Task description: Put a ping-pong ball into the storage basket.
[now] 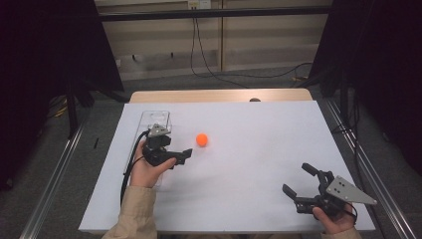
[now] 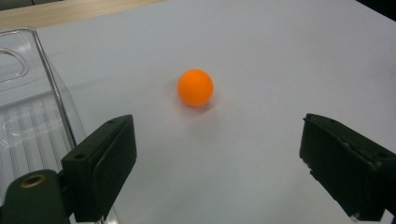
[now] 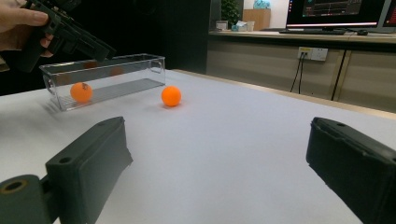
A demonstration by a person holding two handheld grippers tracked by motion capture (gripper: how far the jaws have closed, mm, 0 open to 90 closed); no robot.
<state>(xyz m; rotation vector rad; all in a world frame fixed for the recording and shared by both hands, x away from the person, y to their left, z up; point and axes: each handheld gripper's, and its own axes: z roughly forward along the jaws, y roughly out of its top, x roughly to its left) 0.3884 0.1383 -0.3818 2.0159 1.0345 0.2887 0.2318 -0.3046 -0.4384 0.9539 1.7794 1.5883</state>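
One orange ball (image 1: 201, 139) loose on white desk (image 1: 259, 164), just right of clear bin (image 1: 154, 118); left gripper (image 1: 181, 155) jaws released, empty, ball dead ahead. Right gripper (image 1: 298, 181) well apart, jaws released; second ball (image 3: 81, 92) apparently inside bin.

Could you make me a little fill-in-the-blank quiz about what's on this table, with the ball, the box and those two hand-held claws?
1. The small round ball lying loose on the white table is ____ in colour.
2. The jaws of the left gripper stand ____, with nothing between them.
3. The clear plastic rectangular box has a second orange ball lying ____ it.
4. The right gripper is held in a person's ____.

Missing words: orange; open; inside; hand
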